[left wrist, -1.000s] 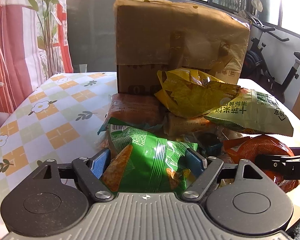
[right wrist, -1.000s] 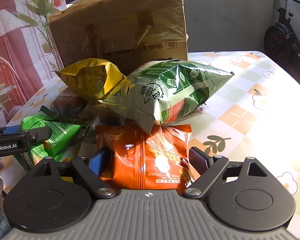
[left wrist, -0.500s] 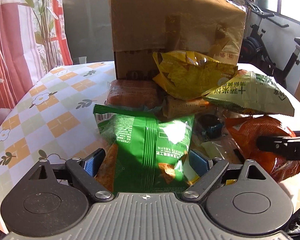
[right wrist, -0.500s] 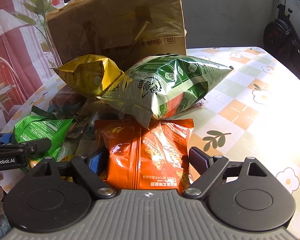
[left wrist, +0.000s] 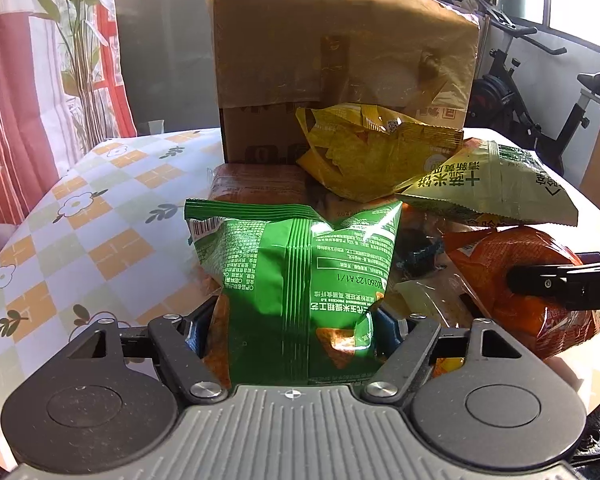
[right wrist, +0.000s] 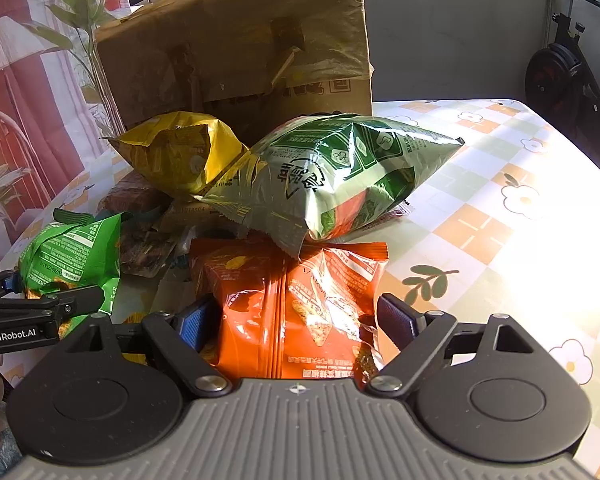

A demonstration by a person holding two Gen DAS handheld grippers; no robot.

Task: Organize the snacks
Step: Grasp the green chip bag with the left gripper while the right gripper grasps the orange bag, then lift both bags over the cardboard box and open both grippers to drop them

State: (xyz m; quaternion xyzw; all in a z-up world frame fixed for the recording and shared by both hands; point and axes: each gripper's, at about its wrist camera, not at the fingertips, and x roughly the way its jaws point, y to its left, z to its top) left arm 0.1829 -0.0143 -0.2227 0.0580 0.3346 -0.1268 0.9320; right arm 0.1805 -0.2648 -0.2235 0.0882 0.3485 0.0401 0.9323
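My left gripper (left wrist: 292, 326) is shut on a green chip bag (left wrist: 296, 280) and holds it upright above the snack pile; the bag also shows in the right wrist view (right wrist: 74, 256). My right gripper (right wrist: 296, 322) is shut on an orange chip bag (right wrist: 296, 304), which also shows in the left wrist view (left wrist: 520, 280). A yellow bag (left wrist: 376, 152) and a pale green bag (right wrist: 340, 176) lie on top of the pile behind. A tall cardboard box (left wrist: 340, 64) stands at the back.
Brown snack packets (left wrist: 256, 184) and small wrappers (right wrist: 148, 240) lie under the pile. The flower-patterned tablecloth (left wrist: 80, 216) extends left and, in the right wrist view, right (right wrist: 512, 208). Red-striped curtains (left wrist: 112, 64) and an exercise bike (left wrist: 540, 92) stand beyond the table.
My left gripper has lifted the green bag up out of the pile and tipped it upright. My right gripper has raised the orange bag slightly.
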